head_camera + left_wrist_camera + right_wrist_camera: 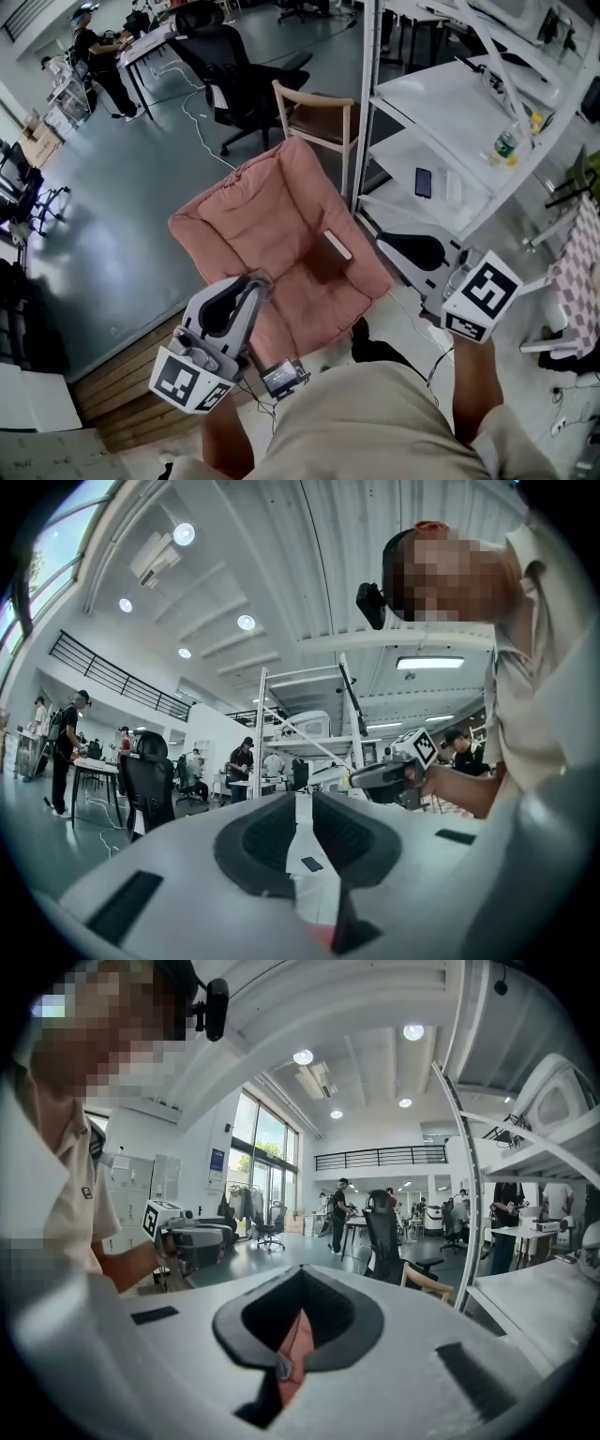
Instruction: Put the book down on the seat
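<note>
Grey floor bears white shelving and black office chair.

The book is lying flat on the pink, rumpled cushion seat (toward its right side), showing a white page edge and a cover darker than the cushion.

Bright overhead light; edges perhaps soft.

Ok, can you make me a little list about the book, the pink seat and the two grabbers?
book: lying on the pink seat, nobody holding it
pink seat: in front of a wooden chair
left gripper: fingers shut, empty, near the seat's front edge
right gripper: fingers shut, empty, to the right of the seat
</note>
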